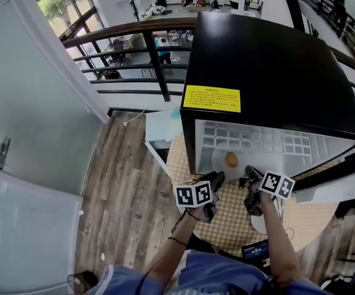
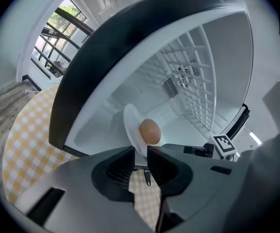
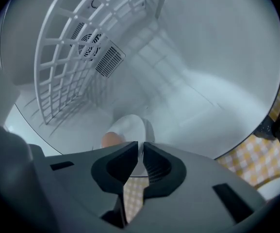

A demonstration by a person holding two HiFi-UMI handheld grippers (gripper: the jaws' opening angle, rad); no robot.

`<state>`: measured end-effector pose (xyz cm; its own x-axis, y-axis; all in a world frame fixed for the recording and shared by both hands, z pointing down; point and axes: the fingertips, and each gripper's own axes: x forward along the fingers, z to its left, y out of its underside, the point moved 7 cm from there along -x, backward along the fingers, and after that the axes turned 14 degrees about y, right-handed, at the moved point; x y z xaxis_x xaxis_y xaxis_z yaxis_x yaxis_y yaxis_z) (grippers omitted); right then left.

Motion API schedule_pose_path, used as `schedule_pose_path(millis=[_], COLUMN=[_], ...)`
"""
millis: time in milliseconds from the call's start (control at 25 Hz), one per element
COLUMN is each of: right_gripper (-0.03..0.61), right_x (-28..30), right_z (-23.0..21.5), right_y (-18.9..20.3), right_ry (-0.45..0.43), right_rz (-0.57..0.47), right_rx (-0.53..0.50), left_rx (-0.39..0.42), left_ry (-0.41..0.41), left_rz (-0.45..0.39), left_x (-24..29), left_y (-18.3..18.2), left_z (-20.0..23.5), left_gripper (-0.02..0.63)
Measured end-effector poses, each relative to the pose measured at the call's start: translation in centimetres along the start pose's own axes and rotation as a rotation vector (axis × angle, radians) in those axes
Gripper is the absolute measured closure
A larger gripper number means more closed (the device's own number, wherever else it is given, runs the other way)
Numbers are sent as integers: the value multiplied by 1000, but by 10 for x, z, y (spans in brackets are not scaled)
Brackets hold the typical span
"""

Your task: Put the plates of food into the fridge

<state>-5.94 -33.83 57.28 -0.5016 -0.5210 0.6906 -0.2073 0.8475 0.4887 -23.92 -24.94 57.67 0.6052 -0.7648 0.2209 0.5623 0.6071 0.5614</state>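
Left gripper [image 1: 218,177], right gripper [image 1: 250,171] side by side, fingers [image 2: 116,171] nearly closed

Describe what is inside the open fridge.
A white plate carrying one round brown food item, and a white wire rack. The fridge floor under the plate is covered.

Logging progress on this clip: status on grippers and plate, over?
Left gripper shut on plate rim. Right gripper same. Plate, round brown food on it, just inside open fridge. Nothing ahead of it.
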Motion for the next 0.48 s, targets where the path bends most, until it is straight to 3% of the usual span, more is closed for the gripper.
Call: schedule_pose_path(millis=[240, 480], right_gripper=[537, 535], right_x=[10, 11], right_z=[4, 8], right_y=[0, -2], right_ry=[61, 110], right_rz=[-47, -109], right_rx=[-58, -199], left_rx=[2, 16], left_ry=[-76, -112], left_rz=[1, 17], left_x=[8, 14], left_y=[-4, -6], left_z=[5, 9], left_gripper=[528, 515])
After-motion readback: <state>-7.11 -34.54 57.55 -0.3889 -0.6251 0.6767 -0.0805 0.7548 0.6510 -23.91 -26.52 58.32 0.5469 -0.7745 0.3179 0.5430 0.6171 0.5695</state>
